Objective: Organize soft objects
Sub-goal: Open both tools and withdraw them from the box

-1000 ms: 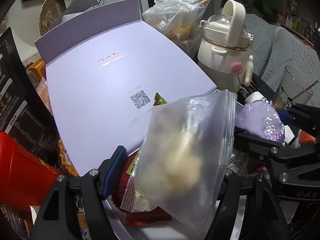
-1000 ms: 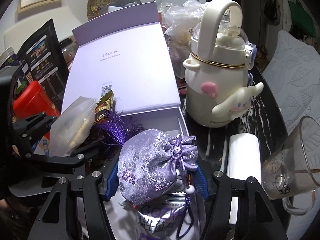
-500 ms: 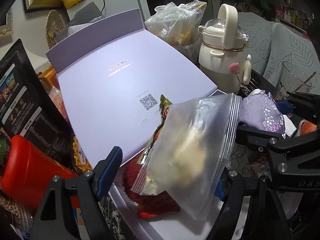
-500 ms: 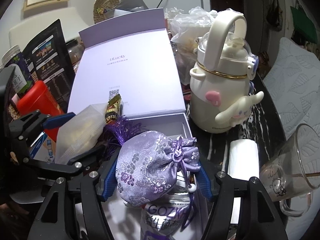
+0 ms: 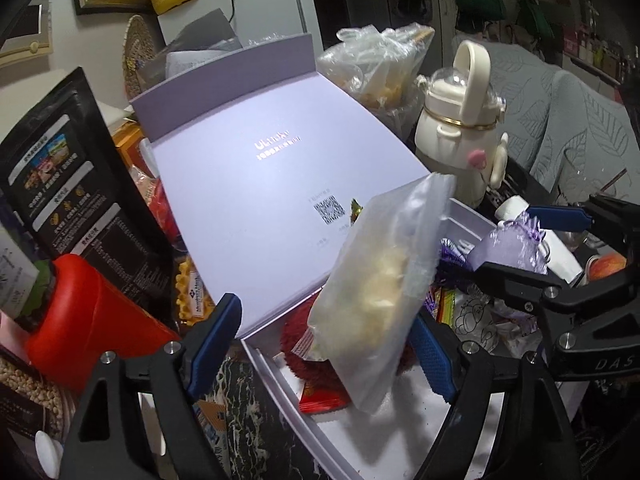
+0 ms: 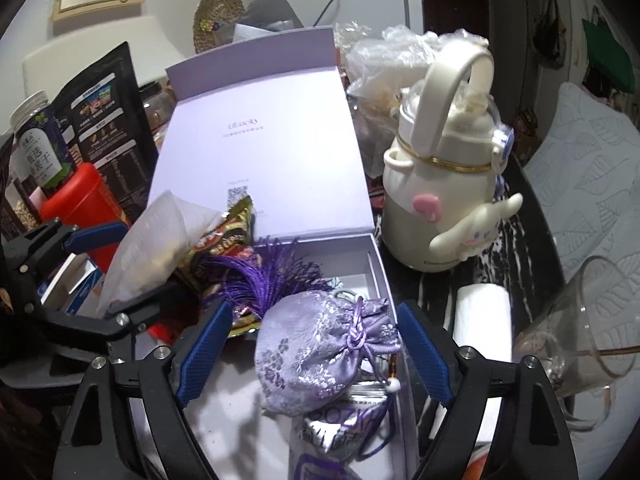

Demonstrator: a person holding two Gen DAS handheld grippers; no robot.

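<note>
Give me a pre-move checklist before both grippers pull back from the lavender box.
1. Right gripper jaws clear of the purple pouch: ok, opening, gaps on both sides.
2. Pouch resting in the lavender box: ok.
3. Left gripper clear of the zip bag: cannot tell; jaws opening, bag leans by one pad.
4. Zip bag settled in the box: not ok, it stands tilted.
5. Lid propped open: ok.
6. Glass away from the right gripper: not ok, close beside it.

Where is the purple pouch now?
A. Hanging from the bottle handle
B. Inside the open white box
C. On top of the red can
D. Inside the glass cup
B: the pouch lies in the box, between the right gripper's opening jaws, untouched by the pads.
</note>
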